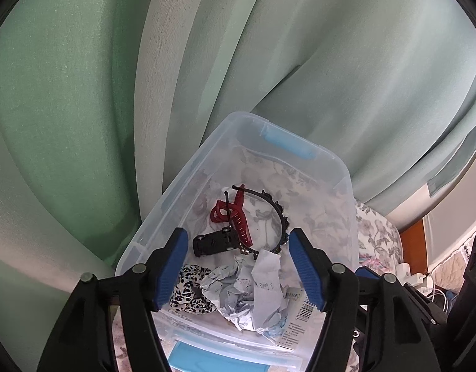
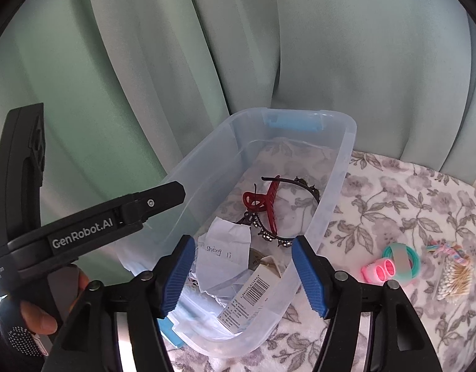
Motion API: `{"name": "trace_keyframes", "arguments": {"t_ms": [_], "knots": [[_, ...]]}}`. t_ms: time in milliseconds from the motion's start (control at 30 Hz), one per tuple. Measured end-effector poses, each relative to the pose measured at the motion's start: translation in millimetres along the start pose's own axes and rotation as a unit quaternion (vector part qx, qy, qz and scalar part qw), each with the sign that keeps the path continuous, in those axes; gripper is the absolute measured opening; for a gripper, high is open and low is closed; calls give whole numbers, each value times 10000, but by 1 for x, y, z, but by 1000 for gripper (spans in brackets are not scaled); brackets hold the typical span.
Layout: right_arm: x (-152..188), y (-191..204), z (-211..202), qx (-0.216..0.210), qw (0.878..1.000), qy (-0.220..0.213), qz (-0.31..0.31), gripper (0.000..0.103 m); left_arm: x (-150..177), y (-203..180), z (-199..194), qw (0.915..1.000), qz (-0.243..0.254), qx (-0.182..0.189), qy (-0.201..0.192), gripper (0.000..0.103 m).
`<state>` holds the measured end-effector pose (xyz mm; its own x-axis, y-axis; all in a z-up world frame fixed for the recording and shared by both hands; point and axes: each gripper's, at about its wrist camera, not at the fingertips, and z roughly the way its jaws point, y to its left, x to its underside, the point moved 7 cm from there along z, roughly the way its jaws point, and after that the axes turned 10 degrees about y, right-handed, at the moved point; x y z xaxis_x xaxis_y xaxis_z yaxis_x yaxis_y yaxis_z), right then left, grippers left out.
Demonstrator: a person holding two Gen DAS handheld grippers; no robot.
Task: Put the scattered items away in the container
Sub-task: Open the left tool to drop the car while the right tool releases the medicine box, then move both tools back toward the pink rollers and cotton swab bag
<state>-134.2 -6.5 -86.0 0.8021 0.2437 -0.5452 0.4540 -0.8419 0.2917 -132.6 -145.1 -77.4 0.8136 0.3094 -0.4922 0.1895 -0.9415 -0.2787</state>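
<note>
- Nearest the cameras: both grippers, blue pads spread wide. Left gripper [image 1: 238, 268] and right gripper [image 2: 242, 272] each hang over the near end of the bin, nothing between the pads, nothing held.
- Bin [image 2: 346, 161]: clear plastic, blue latches, sits on a floral cloth [image 2: 393, 198], far end close against the green curtain [image 2: 176, 62].
- Inside the bin: crumpled paper [image 1: 262, 279] at the near end, spotted scrunchie [image 1: 191, 288] beside it, barcode packet [image 2: 250, 291] leaning on the near right wall, black clip [image 1: 214, 241], red claw clip [image 1: 235, 217], black headband [image 1: 276, 214] curving past the claw.
- Still out on the cloth, right of the bin and well apart from it: pink rollers [image 2: 380, 271], teal bands [image 2: 402, 260], cotton swabs [image 2: 455, 279], a pastel braided piece [image 2: 448, 251] just beside the swabs.
- Step, my read: a drop into the bin looks finished, both hands free; task partly done.
- Next move likely calls for the right gripper to swing right, clear the bin's right rim, and come down on the rollers or bands with jaws kept wide.
- Swabs are loose, could scatter if pinched; bands are thin and flat on soft cloth, need a low approach.
- Room: cloth to the right is open; left side is tight, the left gripper's body and the person's hand [image 2: 39, 316] crowd the right view there.
</note>
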Motion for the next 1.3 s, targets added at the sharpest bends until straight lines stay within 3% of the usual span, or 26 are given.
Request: {"name": "trace_keyframes", "arguments": {"t_ms": [133, 500, 567, 1033, 1133, 1300], "knots": [[1, -3, -1, 3, 10000, -10, 55, 76, -3, -4, 0, 10000, 11, 3, -16, 78], [6, -15, -11, 73, 9996, -156, 227, 98, 0, -10, -3, 10000, 55, -65, -29, 81], [6, -18, -15, 91, 9994, -206, 266, 101, 0, -10, -6, 9999, 72, -94, -51, 85], [14, -34, -34, 101, 9975, -459, 534, 103, 3, -22, -20, 9988, 302, -249, -305, 93], [17, -39, -37, 118, 9968, -497, 616, 103, 4, -26, -24, 9984, 320, -271, -374, 103], [22, -47, -46, 123, 9955, -582, 734, 103, 6, -35, -32, 9978, 422, -285, -429, 103]]}}
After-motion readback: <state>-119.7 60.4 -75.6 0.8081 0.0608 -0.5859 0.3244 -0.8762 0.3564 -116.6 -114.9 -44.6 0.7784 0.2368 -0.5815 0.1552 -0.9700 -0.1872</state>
